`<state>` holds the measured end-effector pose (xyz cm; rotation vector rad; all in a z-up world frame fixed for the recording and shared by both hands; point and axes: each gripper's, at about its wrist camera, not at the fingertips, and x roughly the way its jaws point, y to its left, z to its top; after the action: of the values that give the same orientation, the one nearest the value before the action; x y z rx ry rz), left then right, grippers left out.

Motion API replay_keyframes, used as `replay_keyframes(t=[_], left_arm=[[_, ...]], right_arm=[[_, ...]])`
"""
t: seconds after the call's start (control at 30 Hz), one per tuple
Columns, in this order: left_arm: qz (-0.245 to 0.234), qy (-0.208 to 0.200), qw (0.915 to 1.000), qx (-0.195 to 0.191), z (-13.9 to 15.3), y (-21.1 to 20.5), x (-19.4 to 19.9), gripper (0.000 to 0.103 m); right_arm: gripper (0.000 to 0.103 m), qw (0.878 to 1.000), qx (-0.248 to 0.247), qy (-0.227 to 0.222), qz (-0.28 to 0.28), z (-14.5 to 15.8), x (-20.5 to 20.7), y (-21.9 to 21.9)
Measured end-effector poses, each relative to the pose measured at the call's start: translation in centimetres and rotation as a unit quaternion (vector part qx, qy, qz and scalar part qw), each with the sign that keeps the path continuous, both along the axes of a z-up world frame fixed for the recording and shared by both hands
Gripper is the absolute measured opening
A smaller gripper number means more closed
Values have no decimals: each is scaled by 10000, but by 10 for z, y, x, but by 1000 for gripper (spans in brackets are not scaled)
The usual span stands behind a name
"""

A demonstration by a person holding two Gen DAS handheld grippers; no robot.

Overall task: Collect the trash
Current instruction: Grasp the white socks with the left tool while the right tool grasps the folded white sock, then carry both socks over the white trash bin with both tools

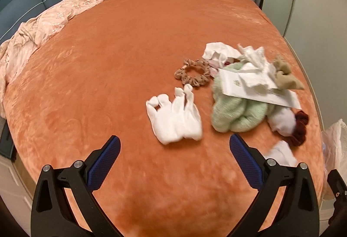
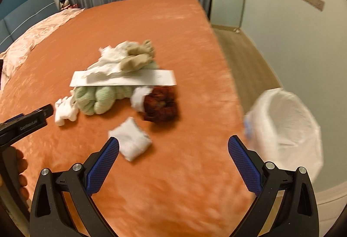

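Observation:
On the orange bed cover point(image 1: 108, 67) lies a pile: a white paper strip point(image 1: 256, 89) point(image 2: 123, 79), crumpled white tissues point(image 1: 253, 56) point(image 2: 108, 63), a pale green knit point(image 1: 234, 113) point(image 2: 95, 98), a dark red scrunchie point(image 1: 301, 128) point(image 2: 161, 106) and a beige cloth point(image 1: 286, 76) point(image 2: 136, 59). A white wad point(image 2: 132, 139) point(image 1: 282, 153) lies just ahead of my open, empty right gripper point(image 2: 173, 150). White socks point(image 1: 175, 117) point(image 2: 65, 111) lie just ahead of my open, empty left gripper point(image 1: 174, 148).
A bin lined with a white bag point(image 2: 286, 126) point(image 1: 335, 145) stands on the floor at the bed's right edge. A leopard scrunchie point(image 1: 193, 73) lies left of the pile. A pink duvet point(image 1: 47, 24) is bunched at the headboard. Curtains hang behind.

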<state>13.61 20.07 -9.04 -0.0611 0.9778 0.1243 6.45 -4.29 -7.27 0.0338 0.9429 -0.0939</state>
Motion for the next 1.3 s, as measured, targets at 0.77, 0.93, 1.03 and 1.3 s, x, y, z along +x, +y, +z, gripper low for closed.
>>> replay_keyframes(t=[0.77,0.93,1.03,1.3], left_arm=[[-122,712,9894,-1259,-65,27,43,22],[-129,637,9878,-1415,-48,23,23,21],[-216,541,9887,-1384,-32,14,8,21],[-546,270,9880,-1418,13,-22,-31,21]], right_arm=[[46,9934,662,932,-17,-88,55,57],[41,9930,789,873,-70,-76,44,52],[41,9936,810,779,-92,-66,36,48],[41,9958,809,387,-176,-24,8,31]])
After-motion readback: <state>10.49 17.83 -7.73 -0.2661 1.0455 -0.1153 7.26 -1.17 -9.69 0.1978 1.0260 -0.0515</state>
